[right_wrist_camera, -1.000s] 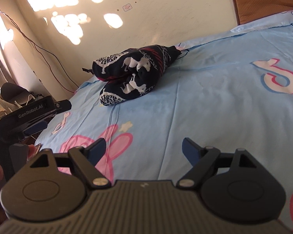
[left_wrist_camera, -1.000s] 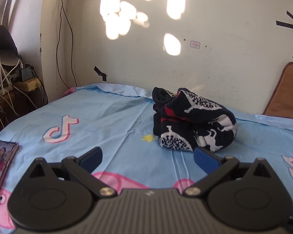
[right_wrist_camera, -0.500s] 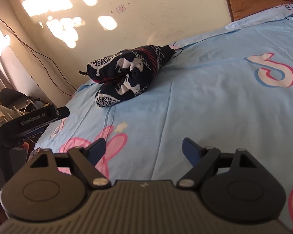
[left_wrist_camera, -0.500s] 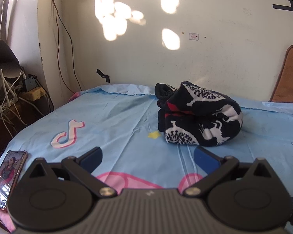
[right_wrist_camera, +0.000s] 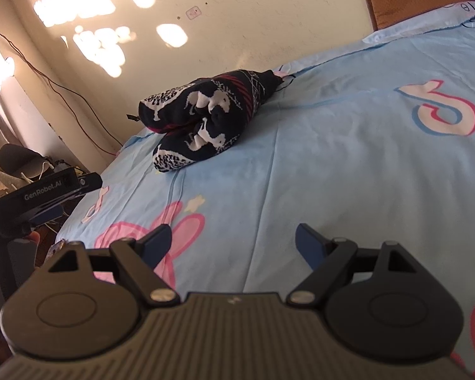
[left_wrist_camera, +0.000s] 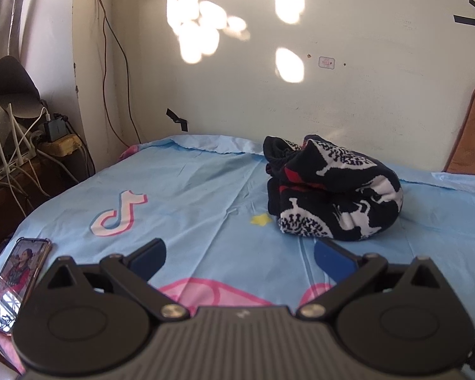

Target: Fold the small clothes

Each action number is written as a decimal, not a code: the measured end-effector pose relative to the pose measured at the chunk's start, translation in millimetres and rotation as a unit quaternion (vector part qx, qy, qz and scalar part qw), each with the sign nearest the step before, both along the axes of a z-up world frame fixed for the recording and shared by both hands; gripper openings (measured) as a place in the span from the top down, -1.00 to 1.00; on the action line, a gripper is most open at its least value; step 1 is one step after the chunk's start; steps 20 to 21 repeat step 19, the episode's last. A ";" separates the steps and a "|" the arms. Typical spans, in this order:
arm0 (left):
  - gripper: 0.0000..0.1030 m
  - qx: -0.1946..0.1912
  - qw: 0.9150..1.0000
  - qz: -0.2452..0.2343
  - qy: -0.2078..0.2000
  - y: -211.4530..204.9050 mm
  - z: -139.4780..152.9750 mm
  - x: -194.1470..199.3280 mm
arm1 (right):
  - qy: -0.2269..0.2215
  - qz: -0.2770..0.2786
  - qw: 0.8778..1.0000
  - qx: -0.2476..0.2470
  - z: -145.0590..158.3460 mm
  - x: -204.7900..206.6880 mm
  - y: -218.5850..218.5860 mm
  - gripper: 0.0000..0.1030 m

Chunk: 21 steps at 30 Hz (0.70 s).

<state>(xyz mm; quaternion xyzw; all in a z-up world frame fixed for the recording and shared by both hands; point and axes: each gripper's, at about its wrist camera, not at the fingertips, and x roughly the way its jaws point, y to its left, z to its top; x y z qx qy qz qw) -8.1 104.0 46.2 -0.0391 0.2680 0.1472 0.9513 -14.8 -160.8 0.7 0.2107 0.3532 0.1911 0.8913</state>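
We find the garment [left_wrist_camera: 334,193], dark with white animal figures and a red stripe, sitting as a thick doubled-over bundle on the blue bedsheet [left_wrist_camera: 190,196], near the wall. In the left wrist view it lies at about 1 o'clock from the left gripper [left_wrist_camera: 239,255]; in the right wrist view it lies at about 11 o'clock from the right gripper [right_wrist_camera: 232,242], well apart from it.

Both pairs of tongs stand spread wide and hold nothing; sheet shows between the fingers of each.

We judge this piece as good as folded: it is compact, layers stacked, no sleeve or leg trailing. The bundle looks rounded rather than flat, so a pressing or tidying pass may remain. We see no other clothes waiting. A phone [left_wrist_camera: 14,280] lies at the sheet's edge, at 9 o'clock of the left gripper.
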 end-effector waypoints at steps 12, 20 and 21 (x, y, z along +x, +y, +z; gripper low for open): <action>-1.00 0.002 1.000 -0.018 0.014 -4.4 -2.7 3.7 | 0.000 0.000 1.000 0.000 -0.6 0.1 0.2 -0.70; -1.00 0.003 0.999 -0.039 0.012 -8.8 -4.9 3.9 | -0.009 -0.004 1.000 -0.011 -0.3 -0.6 1.3 -0.70; -1.00 0.003 0.999 -0.039 0.012 -8.8 -4.9 3.9 | -0.009 -0.004 1.000 -0.011 -0.3 -0.6 1.3 -0.70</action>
